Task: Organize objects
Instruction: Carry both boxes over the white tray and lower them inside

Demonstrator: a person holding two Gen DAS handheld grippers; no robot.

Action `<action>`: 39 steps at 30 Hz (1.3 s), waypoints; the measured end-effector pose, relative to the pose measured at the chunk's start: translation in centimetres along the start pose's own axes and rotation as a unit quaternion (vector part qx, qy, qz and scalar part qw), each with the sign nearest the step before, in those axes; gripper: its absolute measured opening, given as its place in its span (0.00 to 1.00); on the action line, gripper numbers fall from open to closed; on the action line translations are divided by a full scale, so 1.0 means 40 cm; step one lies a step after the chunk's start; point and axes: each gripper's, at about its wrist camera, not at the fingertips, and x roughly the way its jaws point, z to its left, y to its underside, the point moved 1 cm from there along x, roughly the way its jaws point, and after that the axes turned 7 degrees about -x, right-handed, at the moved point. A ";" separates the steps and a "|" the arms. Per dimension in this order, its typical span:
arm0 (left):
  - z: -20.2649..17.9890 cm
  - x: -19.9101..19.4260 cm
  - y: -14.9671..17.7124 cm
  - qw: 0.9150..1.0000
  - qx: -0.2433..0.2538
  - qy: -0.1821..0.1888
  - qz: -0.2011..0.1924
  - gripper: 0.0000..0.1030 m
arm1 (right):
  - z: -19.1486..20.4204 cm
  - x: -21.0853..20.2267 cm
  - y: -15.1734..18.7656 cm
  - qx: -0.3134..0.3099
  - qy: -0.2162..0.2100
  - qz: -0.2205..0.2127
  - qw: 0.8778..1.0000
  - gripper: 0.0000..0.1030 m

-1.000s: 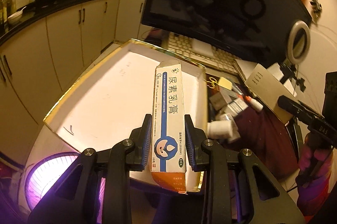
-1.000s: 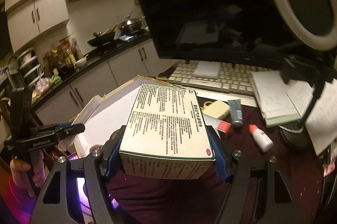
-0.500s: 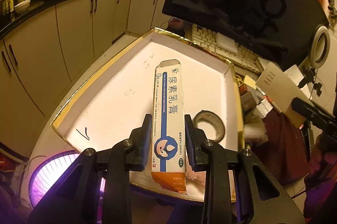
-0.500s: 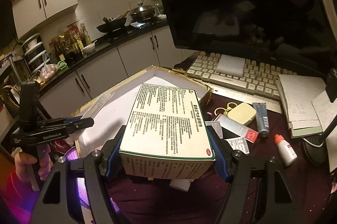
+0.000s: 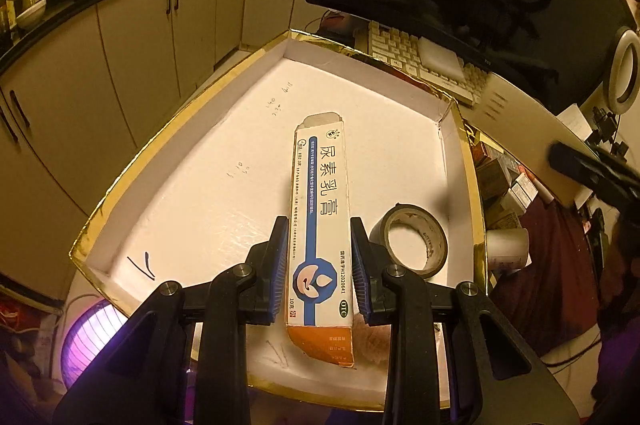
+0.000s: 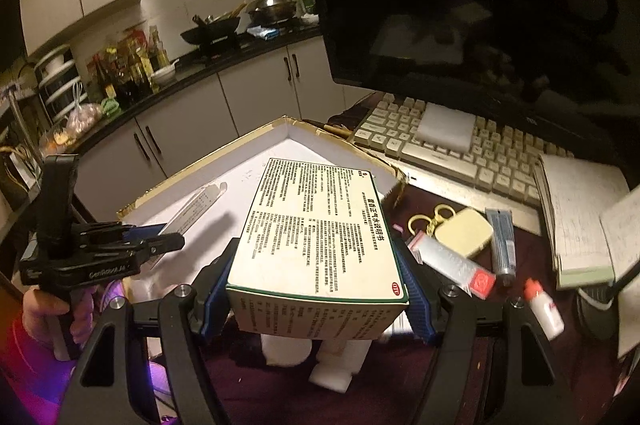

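Note:
My left gripper (image 5: 319,257) is shut on a long white-and-blue ointment carton (image 5: 320,209), held over the white floor of a gold-rimmed shallow box (image 5: 180,129). A roll of tape (image 5: 412,241) lies inside that box at the right. My right gripper (image 6: 316,285) is shut on a wide medicine box (image 6: 316,229) with a printed text panel, above the dark red tablecloth beside the shallow box (image 6: 256,161). In the right wrist view the left gripper (image 6: 160,241) with its carton (image 6: 196,203) hangs over the box, a hand below it.
A keyboard (image 6: 460,149) and a dark monitor (image 6: 480,5) stand behind. Keys, a yellow case (image 6: 464,231), tubes (image 6: 500,241), a small dropper bottle (image 6: 546,309) and a notepad (image 6: 576,217) lie right. White bottles (image 6: 336,357) sit below my right gripper. Kitchen cabinets (image 5: 132,37) run left.
Both grippers have moved toward the shallow box with their cartons; it looms larger in each view. The left one has sunk lower, and the tape roll has come into sight.

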 end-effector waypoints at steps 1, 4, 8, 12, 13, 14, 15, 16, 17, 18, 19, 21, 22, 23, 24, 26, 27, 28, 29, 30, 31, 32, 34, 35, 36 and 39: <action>-0.001 0.001 -0.002 1.000 -0.002 -0.002 0.002 0.27 | 0.001 0.011 -0.008 -0.005 0.001 0.003 1.000 0.70; 0.002 0.006 -0.006 1.000 -0.009 -0.006 0.007 0.27 | 0.006 0.061 -0.039 -0.025 -0.002 0.018 1.000 0.70; 0.005 0.019 -0.006 1.000 -0.011 -0.010 0.015 0.27 | 0.011 0.146 -0.072 -0.051 0.003 0.045 0.998 0.70; 0.000 0.040 0.004 0.999 -0.006 -0.014 0.028 0.27 | 0.012 0.232 -0.094 -0.048 -0.008 0.075 0.996 0.70; -0.001 0.043 0.007 0.999 -0.005 -0.014 0.030 0.27 | 0.016 0.251 -0.099 -0.052 -0.009 0.079 0.995 0.70; -0.003 0.046 0.009 0.999 -0.003 -0.014 0.032 0.27 | 0.022 0.266 -0.104 -0.059 -0.008 0.082 0.995 0.70; -0.004 0.049 0.011 0.999 -0.001 -0.015 0.034 0.27 | 0.029 0.278 -0.109 -0.065 -0.006 0.083 0.994 0.70; -0.006 0.052 0.014 0.999 0.001 -0.016 0.036 0.27 | 0.035 0.289 -0.113 -0.073 -0.006 0.083 0.994 0.70; -0.007 0.053 0.016 0.999 0.003 -0.016 0.037 0.27 | 0.040 0.299 -0.117 -0.078 -0.008 0.084 0.993 0.70; -0.009 0.055 0.018 0.999 0.004 -0.015 0.038 0.27 | 0.044 0.308 -0.119 -0.082 -0.011 0.085 0.993 0.70; -0.011 0.057 0.019 0.999 0.006 -0.014 0.039 0.27 | 0.047 0.317 -0.122 -0.084 -0.014 0.085 0.993 0.70; -0.019 0.058 0.021 0.999 0.011 -0.013 0.040 0.27 | 0.047 0.334 -0.124 -0.086 -0.020 0.087 0.992 0.70; -0.024 0.060 0.022 0.999 0.015 -0.011 0.041 0.27 | 0.045 0.343 -0.123 -0.087 -0.021 0.090 0.992 0.70; -0.030 0.061 0.024 0.999 0.019 -0.009 0.042 0.27 | 0.042 0.351 -0.121 -0.087 -0.019 0.093 0.992 0.70; -0.036 0.062 0.026 0.999 0.023 -0.008 0.043 0.27 | 0.037 0.358 -0.118 -0.085 -0.015 0.096 0.992 0.70; -0.049 0.064 0.032 0.998 0.033 -0.006 0.046 0.27 | 0.027 0.368 -0.114 -0.080 -0.011 0.102 0.991 0.70; -0.054 0.064 0.034 0.998 0.036 -0.006 0.046 0.27 | 0.020 0.372 -0.110 -0.078 -0.006 0.104 0.991 0.70; -0.058 0.064 0.037 0.998 0.038 -0.004 0.047 0.27 | 0.012 0.375 -0.106 -0.077 0.001 0.106 0.991 0.70; -0.062 0.064 0.040 0.998 0.040 -0.002 0.049 0.27 | 0.006 0.378 -0.102 -0.077 0.007 0.108 0.991 0.70; -0.064 0.064 0.042 0.998 0.041 0.001 0.050 0.27 | -0.002 0.380 -0.097 -0.076 0.010 0.110 0.991 0.70; -0.068 0.064 0.045 0.998 0.043 0.003 0.052 0.27 | -0.009 0.380 -0.092 -0.072 0.003 0.112 0.991 0.70; -0.072 0.064 0.049 0.998 0.046 0.004 0.054 0.27 | -0.012 0.380 -0.087 -0.070 0.001 0.113 0.991 0.70; -0.076 0.064 0.056 0.997 0.050 0.000 0.053 0.28 | -0.012 0.378 -0.081 -0.077 0.006 0.115 0.990 0.70; -0.077 0.062 0.058 0.997 0.052 -0.001 0.053 0.28 | -0.008 0.376 -0.080 -0.080 0.008 0.114 0.990 0.70; -0.078 0.060 0.060 0.997 0.052 -0.002 0.053 0.28 | -0.007 0.374 -0.078 -0.082 0.010 0.114 0.990 0.70; -0.076 0.054 0.065 0.997 0.052 -0.002 0.055 0.28 | -0.003 0.374 -0.076 -0.084 0.013 0.118 0.989 0.70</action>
